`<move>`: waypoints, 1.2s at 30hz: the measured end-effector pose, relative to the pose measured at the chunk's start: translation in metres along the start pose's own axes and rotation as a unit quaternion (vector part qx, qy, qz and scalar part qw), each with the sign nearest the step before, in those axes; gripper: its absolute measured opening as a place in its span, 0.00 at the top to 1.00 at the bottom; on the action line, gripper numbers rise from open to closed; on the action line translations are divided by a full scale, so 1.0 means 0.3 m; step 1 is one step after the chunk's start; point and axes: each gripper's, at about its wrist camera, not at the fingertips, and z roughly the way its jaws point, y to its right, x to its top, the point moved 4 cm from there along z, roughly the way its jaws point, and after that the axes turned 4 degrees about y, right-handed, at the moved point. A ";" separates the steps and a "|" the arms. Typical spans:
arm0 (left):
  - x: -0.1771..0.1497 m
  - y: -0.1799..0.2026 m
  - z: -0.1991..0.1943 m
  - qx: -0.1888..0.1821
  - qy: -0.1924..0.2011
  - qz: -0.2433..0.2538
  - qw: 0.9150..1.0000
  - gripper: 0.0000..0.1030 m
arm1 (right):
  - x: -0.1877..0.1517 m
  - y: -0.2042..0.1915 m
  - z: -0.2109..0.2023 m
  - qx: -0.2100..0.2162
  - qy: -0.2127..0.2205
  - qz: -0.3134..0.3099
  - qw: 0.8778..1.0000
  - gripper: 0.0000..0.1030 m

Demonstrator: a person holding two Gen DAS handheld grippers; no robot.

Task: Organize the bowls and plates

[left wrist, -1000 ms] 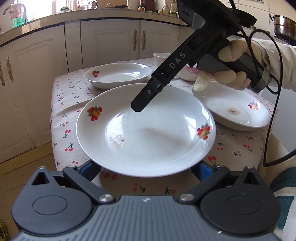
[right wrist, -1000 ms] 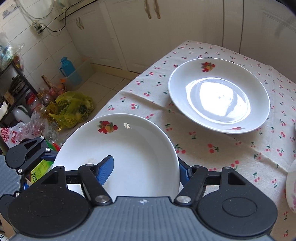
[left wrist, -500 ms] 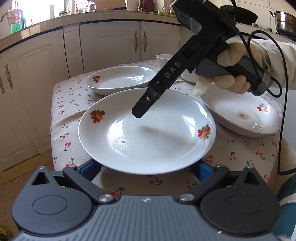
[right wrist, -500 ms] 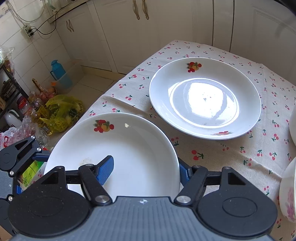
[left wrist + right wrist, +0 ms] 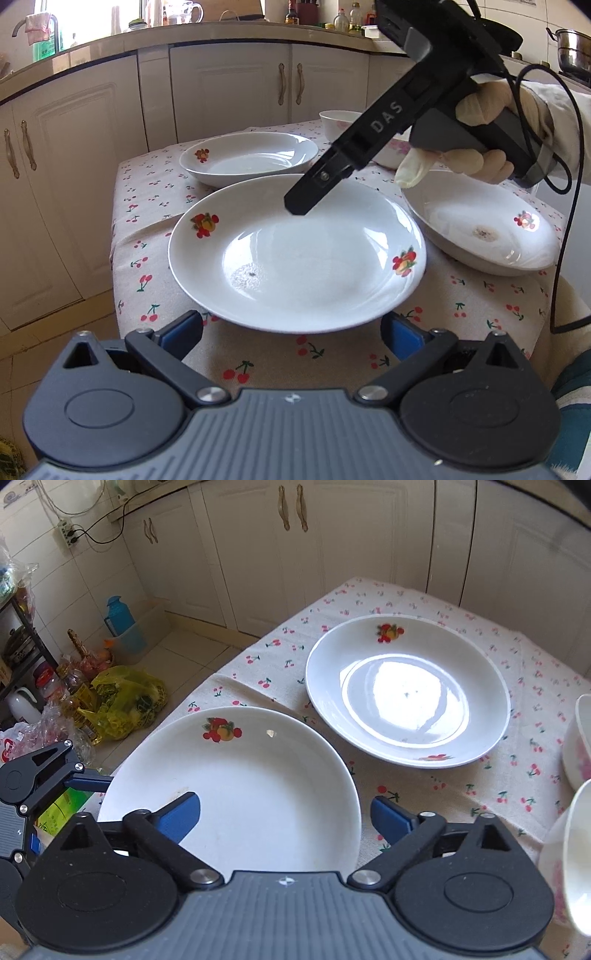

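Note:
Three white plates with fruit prints lie on a cherry-print tablecloth. The near plate (image 5: 295,254) lies just ahead of my left gripper (image 5: 291,332), which is open and empty, its blue pads level with the plate's near rim. My right gripper (image 5: 284,816) is open, held above the same plate (image 5: 236,786), with one pad over the plate's inside and the other beyond its rim. It shows in the left wrist view as a black tool (image 5: 369,133) in a gloved hand. A second plate (image 5: 406,690) lies beyond, and a third (image 5: 480,232) to the right.
A white bowl with pink flowers (image 5: 340,122) stands at the back of the table; bowl rims show at the right edge (image 5: 580,746). White cabinets (image 5: 229,81) run behind. Bags, bottles and a blue jug (image 5: 118,616) sit on the floor beside the table's left edge.
My left gripper has pulled back a little from the near plate. The right wrist view has swung, so the far plate sits further left in it. Both grippers stay open.

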 end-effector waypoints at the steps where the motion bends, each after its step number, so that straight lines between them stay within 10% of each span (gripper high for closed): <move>1: -0.004 0.002 -0.011 0.003 -0.002 -0.003 1.000 0.01 | -0.001 -0.003 -0.022 -0.004 0.006 -0.004 1.000 0.00; 22: 0.075 0.248 -0.206 0.048 0.052 -0.040 0.997 0.01 | -0.362 -0.082 -0.504 -0.109 0.125 -0.022 0.986 0.00; 36: 0.128 0.364 -0.166 0.029 0.063 -0.047 0.996 0.01 | -0.652 -0.022 -0.595 -0.159 0.130 0.024 0.978 0.00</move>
